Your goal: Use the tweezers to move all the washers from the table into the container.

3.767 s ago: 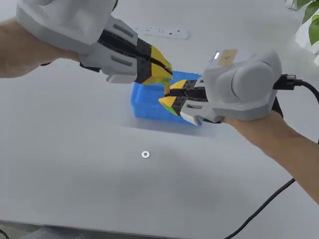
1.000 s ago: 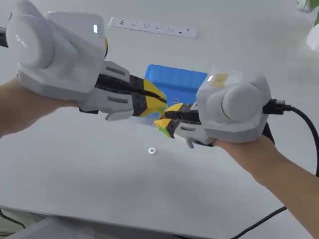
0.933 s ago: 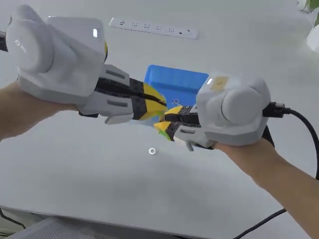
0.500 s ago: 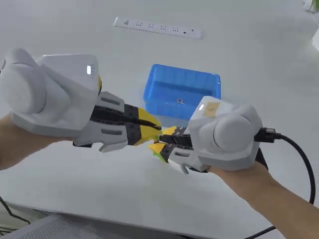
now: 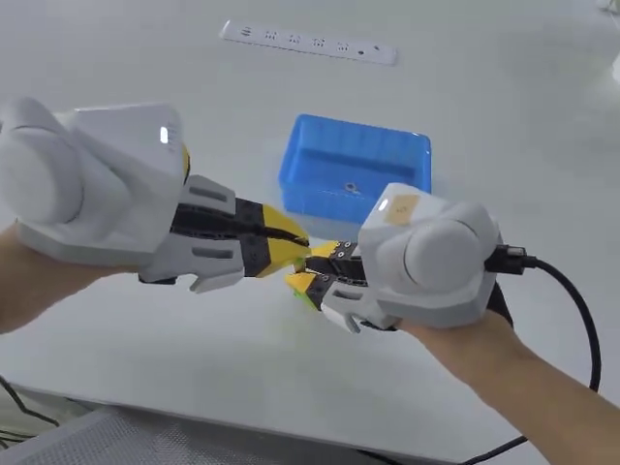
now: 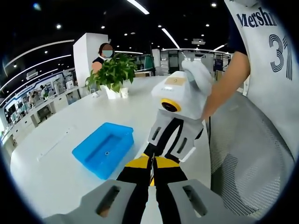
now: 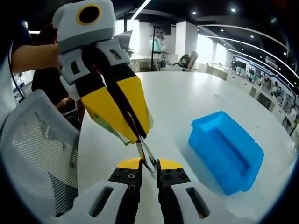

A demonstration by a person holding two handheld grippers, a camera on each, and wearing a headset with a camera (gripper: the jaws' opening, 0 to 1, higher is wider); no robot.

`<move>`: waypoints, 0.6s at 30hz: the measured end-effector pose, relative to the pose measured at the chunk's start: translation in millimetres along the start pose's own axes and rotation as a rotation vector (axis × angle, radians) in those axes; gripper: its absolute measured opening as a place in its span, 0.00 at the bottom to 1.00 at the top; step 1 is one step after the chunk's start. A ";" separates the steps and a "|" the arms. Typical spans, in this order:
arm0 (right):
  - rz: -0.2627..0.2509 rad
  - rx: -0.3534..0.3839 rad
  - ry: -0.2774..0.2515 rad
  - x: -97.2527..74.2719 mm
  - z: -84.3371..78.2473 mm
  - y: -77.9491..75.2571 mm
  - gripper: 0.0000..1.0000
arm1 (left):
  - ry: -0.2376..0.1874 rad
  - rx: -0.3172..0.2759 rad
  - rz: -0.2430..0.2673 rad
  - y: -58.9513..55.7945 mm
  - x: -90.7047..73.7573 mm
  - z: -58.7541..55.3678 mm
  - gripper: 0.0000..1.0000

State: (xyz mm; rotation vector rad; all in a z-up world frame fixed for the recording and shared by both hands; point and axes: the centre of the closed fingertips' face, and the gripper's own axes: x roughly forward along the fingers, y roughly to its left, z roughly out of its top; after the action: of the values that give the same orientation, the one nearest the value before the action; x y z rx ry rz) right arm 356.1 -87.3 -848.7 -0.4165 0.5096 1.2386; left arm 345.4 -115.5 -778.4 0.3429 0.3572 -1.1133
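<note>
My left gripper (image 5: 302, 249) and right gripper (image 5: 301, 282) meet tip to tip above the white table, in front of the blue container (image 5: 354, 165). In the right gripper view, thin metal tweezers (image 7: 144, 151) run from the left gripper's (image 7: 135, 136) yellow jaws down into my right gripper (image 7: 148, 164); both are shut on them. In the left gripper view, my left gripper (image 6: 152, 169) faces the right gripper (image 6: 151, 156). One washer (image 5: 352, 188) lies inside the container (image 6: 103, 147). The grippers hide the table beneath them.
A white power strip (image 5: 308, 43) lies at the table's far edge. A black cable (image 5: 572, 320) trails from the right gripper. A potted plant (image 6: 112, 74) stands beyond the container (image 7: 229, 149). A mesh chair (image 7: 37, 154) is beside the table.
Both grippers have drawn closer to me and sit lower in the picture, tips still together. The washer seen on the table a second ago is now covered by them.
</note>
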 end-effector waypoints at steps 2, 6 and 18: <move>-0.002 0.001 0.002 0.3 -0.8 -0.4 0.13 | -0.003 -0.007 -0.003 0.9 0.6 -0.7 0.05; 0.005 0.018 0.008 1.1 -3.3 -0.5 0.13 | -0.002 -0.019 -0.015 1.8 2.2 -2.5 0.05; 0.006 0.046 0.003 0.8 -3.5 -3.2 0.13 | 0.007 -0.026 -0.044 2.4 5.9 -1.2 0.05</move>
State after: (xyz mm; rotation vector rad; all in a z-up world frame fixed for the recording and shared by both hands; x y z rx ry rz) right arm 358.8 -89.6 -852.0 -0.3783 0.5412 1.2301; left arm 349.9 -118.8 -781.9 0.3171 0.3869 -1.1499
